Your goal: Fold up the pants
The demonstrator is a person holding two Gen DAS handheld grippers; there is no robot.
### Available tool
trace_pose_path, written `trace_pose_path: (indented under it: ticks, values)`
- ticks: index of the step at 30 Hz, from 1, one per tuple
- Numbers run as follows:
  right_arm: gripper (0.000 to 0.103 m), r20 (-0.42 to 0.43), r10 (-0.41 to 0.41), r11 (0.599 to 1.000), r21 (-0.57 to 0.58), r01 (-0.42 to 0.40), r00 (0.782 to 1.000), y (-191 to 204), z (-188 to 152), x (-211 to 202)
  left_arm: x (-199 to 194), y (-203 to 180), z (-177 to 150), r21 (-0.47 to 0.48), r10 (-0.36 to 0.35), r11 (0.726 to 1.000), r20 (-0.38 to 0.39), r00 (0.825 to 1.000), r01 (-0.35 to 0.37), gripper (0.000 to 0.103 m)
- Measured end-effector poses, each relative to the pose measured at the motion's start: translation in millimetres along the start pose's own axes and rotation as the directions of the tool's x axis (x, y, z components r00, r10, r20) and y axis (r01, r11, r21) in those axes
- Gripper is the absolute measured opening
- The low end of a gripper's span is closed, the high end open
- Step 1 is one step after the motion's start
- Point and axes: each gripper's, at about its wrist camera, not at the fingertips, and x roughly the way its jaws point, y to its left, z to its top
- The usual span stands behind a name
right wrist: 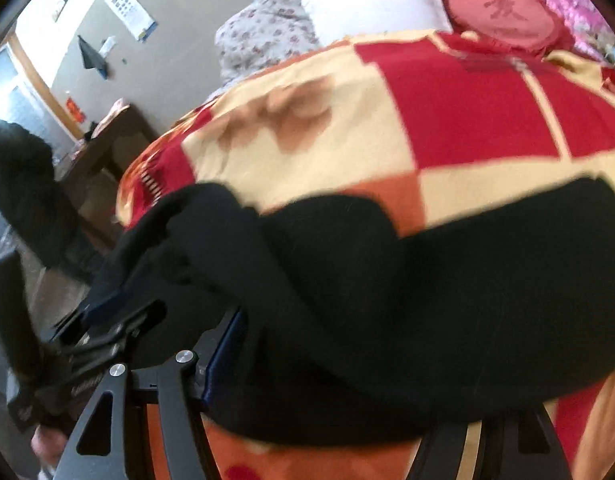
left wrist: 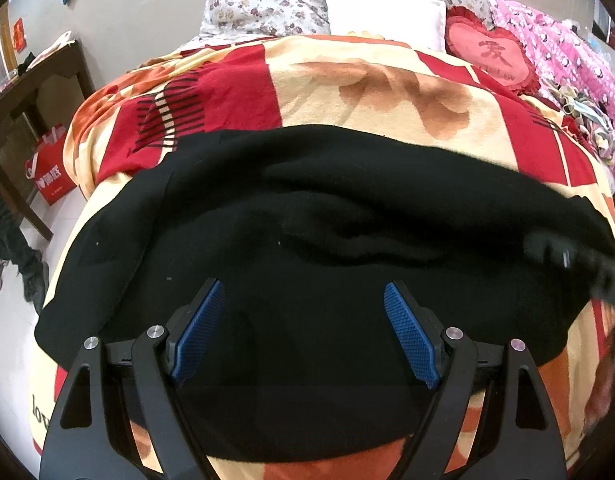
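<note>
The pants point(left wrist: 307, 248) lie crosswise on the bed point(left wrist: 387, 92), under both tools; left tool point(left wrist: 305, 332) wide, empty; right tool point(right wrist: 347, 360) cloth-covered, state unclear.

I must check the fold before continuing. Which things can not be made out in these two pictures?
- Right gripper, right wrist view: black pants cover one finger, so the grip is unclear.
- Pants' waistband and leg ends, both views: black folds hide them.
- Right wrist view: motion blur.
- Red bag print, left wrist view: too small.
</note>
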Motion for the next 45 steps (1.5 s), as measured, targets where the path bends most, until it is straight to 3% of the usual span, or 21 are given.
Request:
trace_pose_path:
  ticks: [6, 10, 12, 21, 34, 41, 45]
  values:
    - [0.066, 0.133, -0.125, 0.989, -0.062, 0.134, 0.983, 9, 66, 15, 7, 4, 10, -0.017, 0.01, 1.0, -0.014, 1.0, -0.01, 0.082]
    - [0.066, 0.156, -0.208, 0.967, -0.114, 0.227, 0.966, 13, 98, 40, 11, 7, 12, -0.034, 0.009, 0.999, -0.027, 1.0, -0.01, 0.082]
    - [0.066, 0.143, -0.212, 0.966, -0.116, 0.229, 0.967, 10, 105, 44, 12, 8, 11, -0.033, 0.011, 0.999, -0.029, 1.0, -0.012, 0.082]
    - [0.066, 0.111, -0.116, 0.988, -0.088, 0.126, 0.987, 6, 62, 10, 8, 3, 9, -0.032, 0.006, 0.999, -0.023, 1.0, -0.007, 0.082]
    - [0.066, 0.074, -0.124, 0.988, -0.088, 0.13, 0.99, 7, 12, -5, -8, 1, -2, -0.041, 0.009, 0.999, -0.011, 1.0, -0.01, 0.082]
    - [0.066, 0.09, -0.166, 0.984, -0.055, 0.171, 0.982, -17, -12, -31, -20, 15, -14, -0.079, -0.03, 0.996, -0.027, 0.999, 0.028, 0.082]
    - [0.066, 0.103, -0.247, 0.969, 0.002, 0.248, 0.963, -51, -28, -52, -31, 45, -29, -0.149, -0.049, 0.988, -0.032, 0.998, 0.044, 0.082]
